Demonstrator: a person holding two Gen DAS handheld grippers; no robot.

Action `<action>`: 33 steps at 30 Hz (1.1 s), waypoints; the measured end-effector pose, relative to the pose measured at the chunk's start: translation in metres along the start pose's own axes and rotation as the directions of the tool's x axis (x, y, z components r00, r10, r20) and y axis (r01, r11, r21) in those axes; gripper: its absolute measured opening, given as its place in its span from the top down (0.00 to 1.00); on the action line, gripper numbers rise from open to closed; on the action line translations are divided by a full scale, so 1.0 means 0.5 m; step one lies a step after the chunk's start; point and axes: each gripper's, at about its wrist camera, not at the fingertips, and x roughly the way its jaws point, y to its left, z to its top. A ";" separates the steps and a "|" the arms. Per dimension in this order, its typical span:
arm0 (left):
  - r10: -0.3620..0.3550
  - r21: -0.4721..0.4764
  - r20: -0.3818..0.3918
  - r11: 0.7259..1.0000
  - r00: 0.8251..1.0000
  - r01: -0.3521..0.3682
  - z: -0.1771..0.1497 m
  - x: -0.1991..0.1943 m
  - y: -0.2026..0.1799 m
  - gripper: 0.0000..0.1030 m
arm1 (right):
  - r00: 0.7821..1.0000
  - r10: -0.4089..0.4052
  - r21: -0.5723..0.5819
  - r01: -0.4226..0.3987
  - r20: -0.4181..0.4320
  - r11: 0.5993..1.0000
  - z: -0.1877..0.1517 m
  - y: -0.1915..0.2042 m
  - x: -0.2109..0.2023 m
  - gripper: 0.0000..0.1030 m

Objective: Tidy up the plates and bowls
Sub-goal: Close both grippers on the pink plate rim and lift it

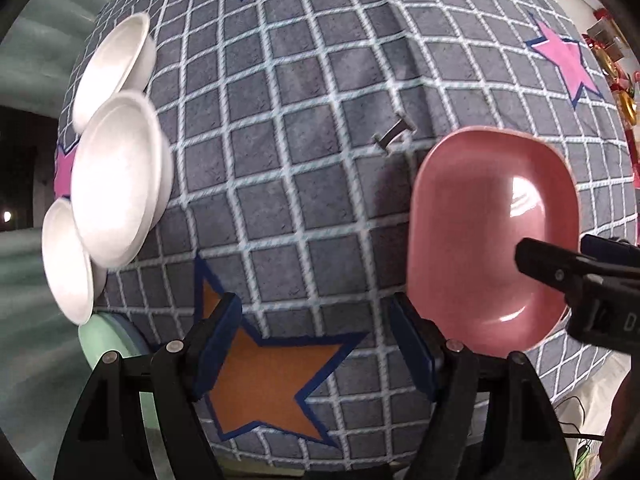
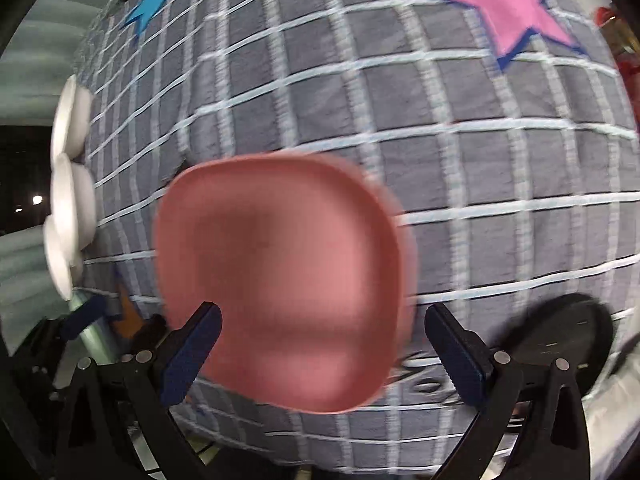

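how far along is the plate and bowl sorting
Early. Three white bowls lie overlapping at the table's left edge, a green dish beside them. The open right gripper is over the pink plate, not gripping. The left gripper is open, empty. Pink plate unplaced.

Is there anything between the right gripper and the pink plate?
Nothing visible. The right gripper is open with the pink plate directly ahead, its near edge already between the fingers. Only checked cloth surrounds it.
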 end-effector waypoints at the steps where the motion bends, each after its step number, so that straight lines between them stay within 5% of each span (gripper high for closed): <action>1: 0.002 0.004 0.006 1.000 1.000 -0.002 0.000 0.004 0.005 0.24 | 1.000 -0.024 0.005 0.024 0.013 1.000 0.004 -0.016 -0.005 0.01; 10: 0.016 0.033 0.016 0.999 1.000 -0.016 0.024 0.019 -0.029 0.24 | 0.996 -0.092 -0.007 0.092 0.003 0.996 0.016 -0.105 -0.036 0.01; 14: 0.033 0.000 0.062 0.999 0.998 -0.033 0.020 -0.040 -0.026 0.24 | 0.995 -0.101 -0.004 0.101 0.027 0.995 -0.006 -0.096 -0.022 0.01; 21: -0.051 0.080 0.101 0.996 0.994 0.043 0.037 -0.044 -0.081 0.24 | 0.993 -0.117 -0.029 0.118 0.010 0.993 -0.032 -0.145 -0.061 0.01; 26: -0.081 0.117 0.013 0.990 0.997 0.079 0.088 0.000 -0.146 0.25 | 0.989 -0.148 -0.052 0.147 -0.017 0.988 -0.034 -0.155 -0.025 0.03; 33: -0.162 0.147 0.018 0.976 0.987 0.158 0.137 -0.023 -0.184 0.53 | 0.981 -0.194 -0.126 0.194 0.013 0.973 -0.054 -0.124 -0.021 0.31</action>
